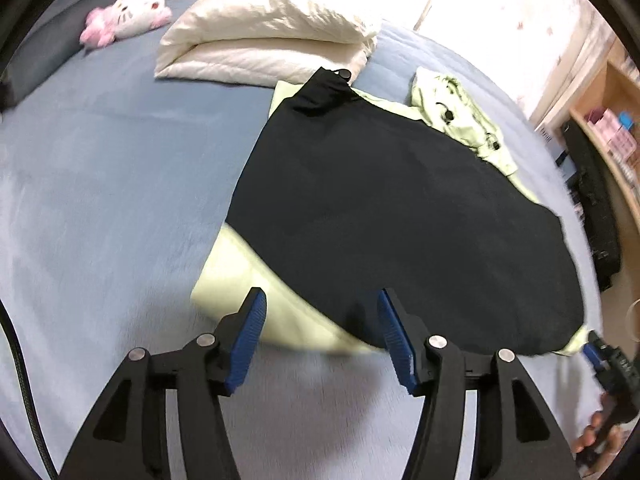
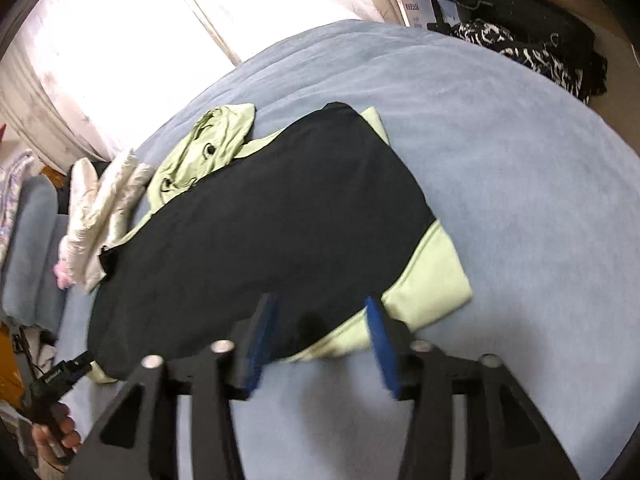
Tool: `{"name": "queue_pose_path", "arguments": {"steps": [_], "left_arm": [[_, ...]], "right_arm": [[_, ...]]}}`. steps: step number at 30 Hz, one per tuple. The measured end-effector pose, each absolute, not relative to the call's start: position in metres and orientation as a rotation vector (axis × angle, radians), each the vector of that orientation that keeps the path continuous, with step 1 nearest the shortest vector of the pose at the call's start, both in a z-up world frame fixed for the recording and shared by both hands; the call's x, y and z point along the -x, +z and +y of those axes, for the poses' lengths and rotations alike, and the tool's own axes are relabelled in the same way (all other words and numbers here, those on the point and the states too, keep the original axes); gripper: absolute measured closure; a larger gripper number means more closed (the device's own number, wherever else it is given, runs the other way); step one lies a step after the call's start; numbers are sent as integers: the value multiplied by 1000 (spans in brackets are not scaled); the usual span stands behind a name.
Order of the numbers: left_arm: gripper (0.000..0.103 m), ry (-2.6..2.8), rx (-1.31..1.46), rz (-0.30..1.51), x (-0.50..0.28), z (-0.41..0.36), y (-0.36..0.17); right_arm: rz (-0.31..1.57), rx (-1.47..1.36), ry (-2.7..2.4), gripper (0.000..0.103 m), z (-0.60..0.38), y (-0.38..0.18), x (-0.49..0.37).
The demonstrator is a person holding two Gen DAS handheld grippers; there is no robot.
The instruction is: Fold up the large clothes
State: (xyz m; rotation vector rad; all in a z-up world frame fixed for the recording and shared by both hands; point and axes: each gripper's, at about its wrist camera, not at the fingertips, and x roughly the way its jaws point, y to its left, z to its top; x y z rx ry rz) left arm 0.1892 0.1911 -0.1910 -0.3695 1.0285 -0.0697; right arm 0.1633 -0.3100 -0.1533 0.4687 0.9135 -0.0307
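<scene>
A blue bed cover point(image 1: 100, 184) of soft, slightly fuzzy cloth fills most of both views, with wide bare room to the left of the clothes in the left wrist view and to the right and bottom of them in the right wrist view. The far edge of the bed meets a bright curtained window point(image 2: 120, 32) at the upper left of the right wrist view, and wooden shelves point(image 1: 616, 120) close the right side of the left wrist view. The black garment point(image 1: 400, 208), smooth and matte, lies spread flat across the middle of both frames on top of a pale green garment point(image 1: 256, 300), whose folded corner shows out from under it at the near side and whose crumpled hood end lies at the far side. A folded cream quilt point(image 1: 272, 36), puffy and creased, sits beyond the clothes at the upper centre, and a pink and white plush toy point(image 1: 128, 12) lies at the upper left. The left gripper point(image 1: 320, 336) stands partly open over the near hem, its blue ribbed pads point(image 1: 248, 336) apart with nothing pinched between them. The right gripper point(image 2: 320, 344) is likewise partly open above the near hem, gripping nothing; motion blur softens its pads.
</scene>
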Motion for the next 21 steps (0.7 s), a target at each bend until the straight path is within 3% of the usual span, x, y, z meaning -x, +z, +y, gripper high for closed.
{"name": "queue_pose_path", "arguments": {"steps": [8, 17, 21], "left_arm": [[46, -152, 676, 1099, -174, 215, -227], [45, -117, 869, 1030, -203, 227, -257], [36, -110, 851, 978, -216, 219, -258]], "right_arm": [[955, -695, -13, 40, -331, -180, -140], [952, -806, -11, 39, -333, -207, -181], [900, -849, -29, 38, -334, -215, -201]]}}
